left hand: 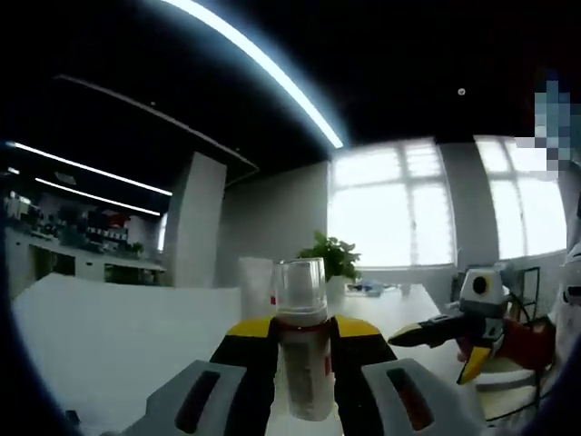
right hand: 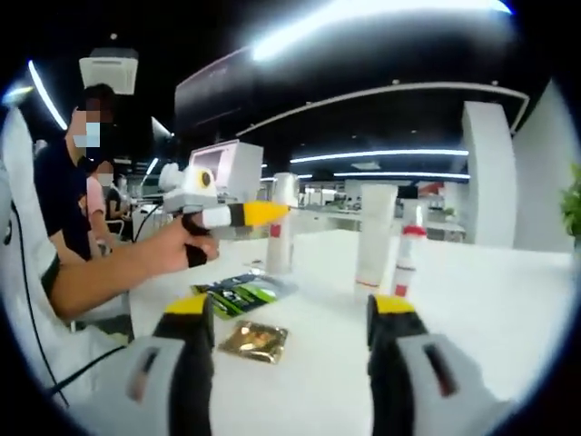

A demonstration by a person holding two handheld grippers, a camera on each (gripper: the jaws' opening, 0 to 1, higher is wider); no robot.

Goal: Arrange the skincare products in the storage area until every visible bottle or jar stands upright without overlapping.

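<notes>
The clear-capped bottle (left hand: 302, 350) stands upright between the yellow-tipped jaws of the left hand-held gripper (left hand: 302, 363), which is clamped on its body, cap poking up above the jaw tips. In the right gripper view that same bottle (right hand: 281, 222) shows side-on, bottom end close to the white counter (right hand: 490, 300), with the left hand-held gripper (right hand: 259, 214) at its upper part and a person's hand (right hand: 177, 245) on the grip. Just behind it in the left gripper view, a white tube (left hand: 257, 286) stands upright on the counter (left hand: 109, 336). Over in the right gripper view, the white tube (right hand: 374, 238) is upright, and beside it a slim bottle with a red collar (right hand: 406, 259), also upright. Nearer, a green sachet (right hand: 238, 292) and a gold sachet (right hand: 253, 341) lie flat. The right hand-held gripper (right hand: 292, 354) is spread wide, nothing between its jaws; in the left gripper view, it (left hand: 454, 350) hovers off to the right, apart from the bottle.
</notes>
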